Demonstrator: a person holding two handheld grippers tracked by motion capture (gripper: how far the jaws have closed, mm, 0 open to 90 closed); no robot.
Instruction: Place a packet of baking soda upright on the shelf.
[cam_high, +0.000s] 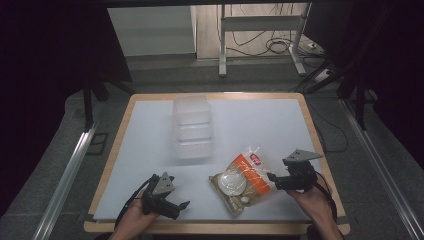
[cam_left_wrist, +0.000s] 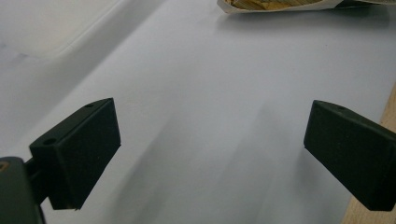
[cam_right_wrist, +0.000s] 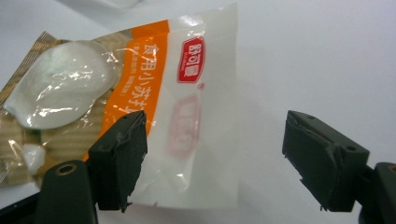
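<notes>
1. Pouch (cam_high: 245, 179) of white powder lies flat on the bench (cam_high: 280, 125), near-right of centre, just left of my right claw (cam_right_wrist: 212, 158).
2. It looks light, soft and crinkly, with a slippery film; the powder would likely shift.
3. I'd pinch the flat sealed edge nearest my right claw.
4. Both claws gape wide, empty; my left claw (cam_high: 172, 202) sits well apart.

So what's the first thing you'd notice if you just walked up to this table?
The crinkly orange-and-clear plastic packet with a round white lump inside, lying near the table's front edge, right before the open right gripper. Next, the frosted clear plastic box standing mid-table, farther back, while the open left gripper rests front left.
</notes>
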